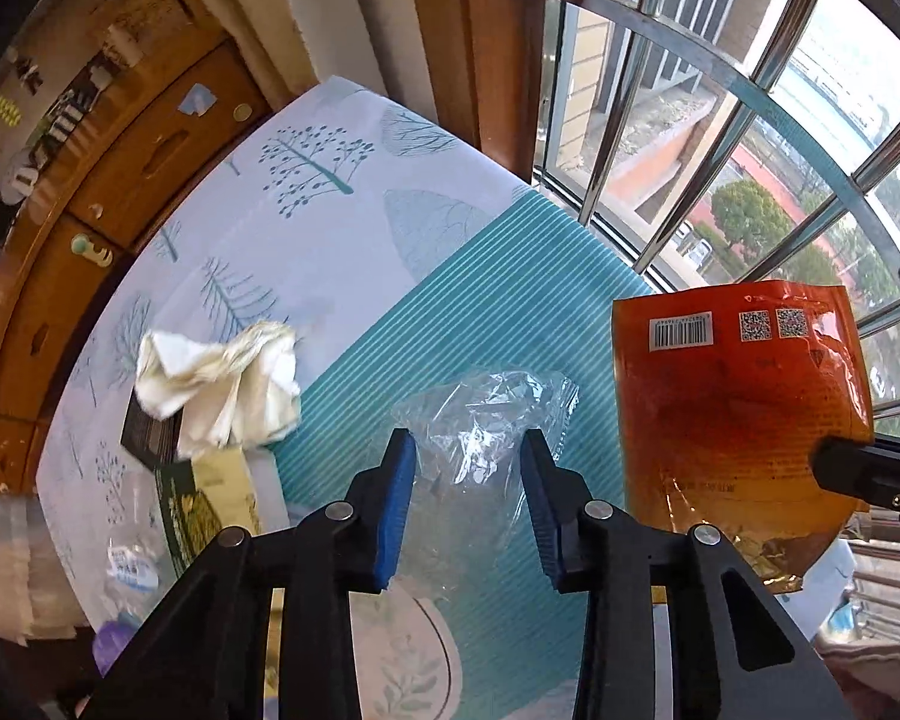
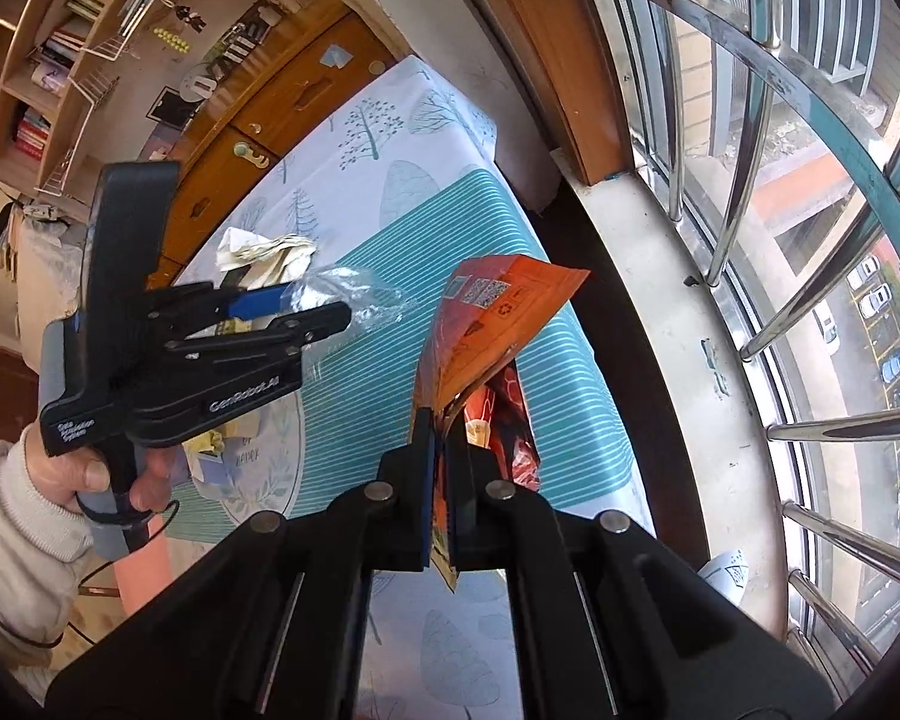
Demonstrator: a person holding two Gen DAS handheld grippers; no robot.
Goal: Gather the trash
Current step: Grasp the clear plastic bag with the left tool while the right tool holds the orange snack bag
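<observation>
A crumpled clear plastic wrapper (image 1: 480, 414) sits between the blue pads of my left gripper (image 1: 467, 441), which press on its sides over the teal striped mat (image 1: 510, 312). From the right wrist view the left gripper (image 2: 318, 307) holds the wrapper (image 2: 360, 294) just above the mat. My right gripper (image 2: 447, 426) is shut on the lower edge of an orange snack bag (image 2: 492, 312), held upright to the right of the wrapper. The same bag (image 1: 738, 396) fills the right side of the left wrist view. A crumpled white tissue (image 1: 222, 384) lies on the table, left of the wrapper.
A dark card (image 1: 150, 438), a yellow-green packet (image 1: 210, 498) and a clear bottle (image 1: 132, 546) lie under and near the tissue. The tree-patterned tablecloth (image 1: 306, 252) runs to a wooden cabinet (image 1: 120, 180). Window bars (image 1: 750, 120) stand at the right. A person's hand (image 2: 90, 474) grips the left tool.
</observation>
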